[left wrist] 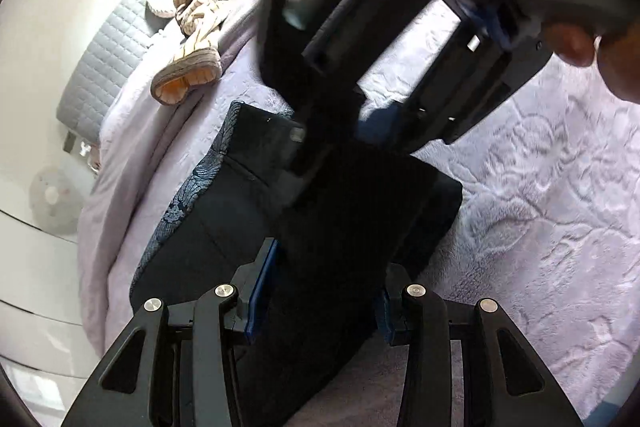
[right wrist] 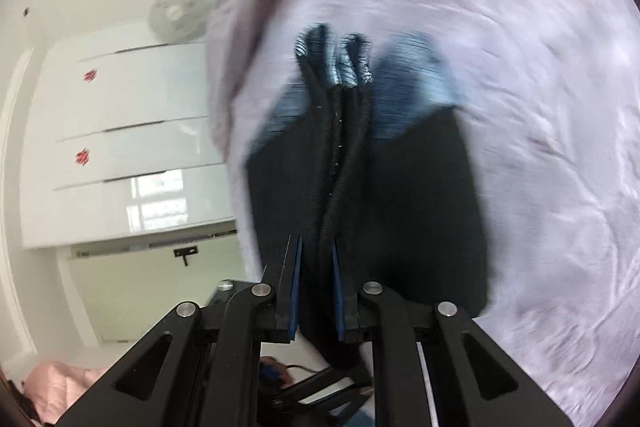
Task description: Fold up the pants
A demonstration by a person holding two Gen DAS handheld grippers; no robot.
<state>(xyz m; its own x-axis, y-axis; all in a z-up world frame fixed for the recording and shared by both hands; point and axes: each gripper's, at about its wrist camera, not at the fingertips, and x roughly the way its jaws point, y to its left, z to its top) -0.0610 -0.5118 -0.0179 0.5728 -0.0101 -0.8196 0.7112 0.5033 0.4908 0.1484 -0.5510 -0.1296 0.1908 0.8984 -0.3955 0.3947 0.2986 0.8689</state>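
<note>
The dark navy pants (left wrist: 256,195) lie partly folded on a pale lilac bedspread (left wrist: 540,195), with a blue patterned lining showing at the left edge. My left gripper (left wrist: 324,291) has its jaws wide apart around a raised fold of the fabric, which fills the gap. My right gripper (right wrist: 316,291) is shut on a bunched edge of the pants (right wrist: 340,155), and the cloth hangs from it above the bed. The right gripper also shows in the left wrist view (left wrist: 360,39), above the pants, blurred.
A striped beige garment (left wrist: 200,27) lies bunched near the grey quilted headboard (left wrist: 120,39). A white wardrobe (right wrist: 120,131) and a small fan (right wrist: 176,13) stand beside the bed. The bedspread (right wrist: 520,67) stretches to the right.
</note>
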